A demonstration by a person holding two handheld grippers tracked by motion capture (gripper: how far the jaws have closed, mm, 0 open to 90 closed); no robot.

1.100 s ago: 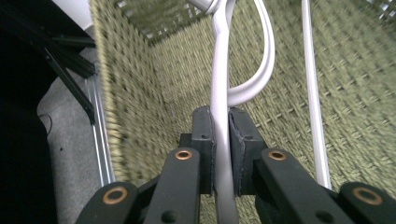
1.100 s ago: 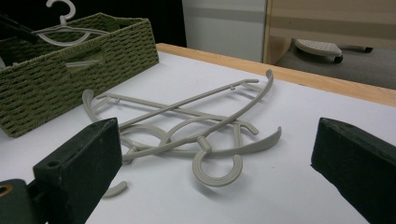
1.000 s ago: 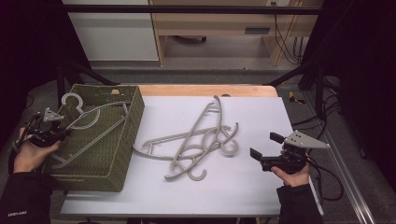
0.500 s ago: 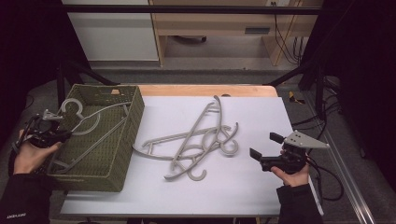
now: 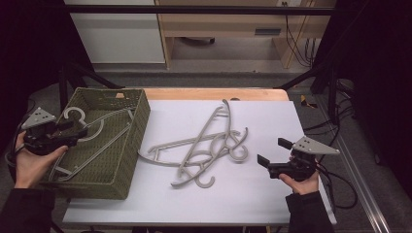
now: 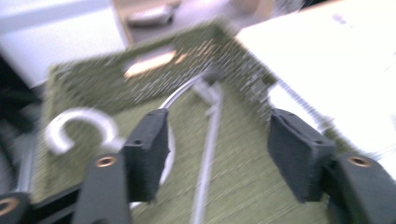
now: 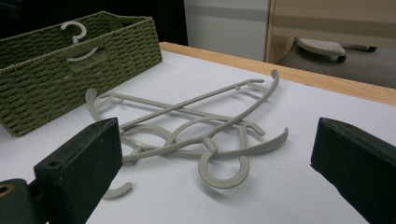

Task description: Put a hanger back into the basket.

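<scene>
A grey plastic hanger (image 5: 103, 145) lies inside the green woven basket (image 5: 138, 121) at the table's left. My left gripper (image 5: 75, 128) hovers over the basket's near-left part, just by the hanger's hook. Its jaws have just been opening and grip nothing. In the left gripper view the gripper (image 6: 217, 149) is open above the hanger (image 6: 77, 120) on the basket floor (image 6: 93, 79). Several grey hangers (image 5: 209, 145) lie tangled mid-table. My right gripper (image 5: 273, 151) rests open to their right, facing the pile (image 7: 196, 116); its jaws (image 7: 219, 140) are wide apart and apart from the pile.
The white table top (image 5: 272, 111) has a wooden strip (image 5: 214, 93) along its far edge. Black frame posts (image 5: 335, 82) and cables (image 5: 340, 194) stand off the right side. A cabinet (image 5: 116, 34) and wooden shelf (image 5: 228, 24) sit beyond the table.
The left gripper has opened, let go of the hanger and lifted away from it. The hanger has settled in the basket. The right gripper has stayed put.
</scene>
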